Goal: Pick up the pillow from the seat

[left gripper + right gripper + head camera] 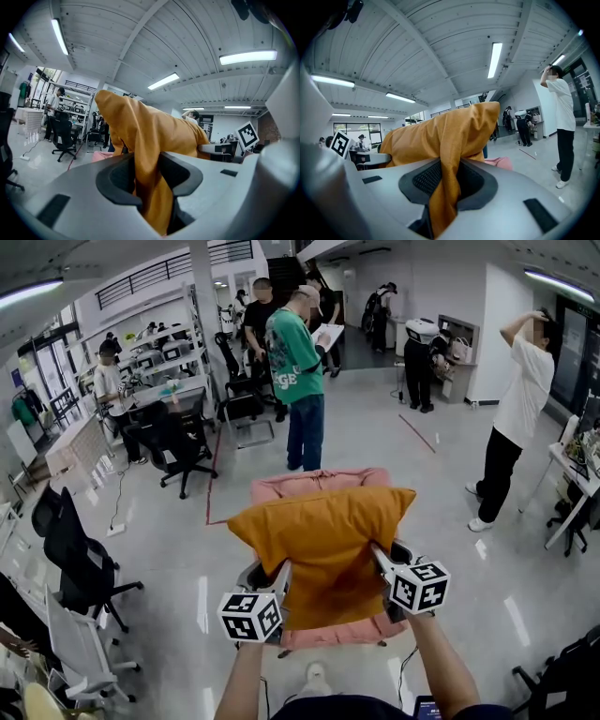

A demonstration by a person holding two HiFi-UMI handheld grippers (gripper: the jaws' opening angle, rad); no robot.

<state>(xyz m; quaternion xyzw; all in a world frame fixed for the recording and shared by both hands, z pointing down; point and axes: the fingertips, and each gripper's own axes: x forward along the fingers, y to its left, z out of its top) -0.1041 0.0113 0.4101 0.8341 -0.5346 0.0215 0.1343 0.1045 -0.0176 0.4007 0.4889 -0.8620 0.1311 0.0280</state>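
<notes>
Left gripper (279, 570), right gripper (379, 555): each clamped on a near-edge fold of orange pillow (323, 526). Pillow aloft, apparently clear of pink seat (323, 482) beneath (underside hidden). Step: lift. Next: matched, level raise with both grips kept tight.

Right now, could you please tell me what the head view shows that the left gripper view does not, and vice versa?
Only the head view shows the person's forearms and the whole orange pillow, gripped at both lower corners. Only the left gripper view shows the ceiling lights and the left gripper with its pads clamped on a fold of fabric. Both show the pillow, the right gripper with its marker cube, and a person in white with one arm raised.
</notes>
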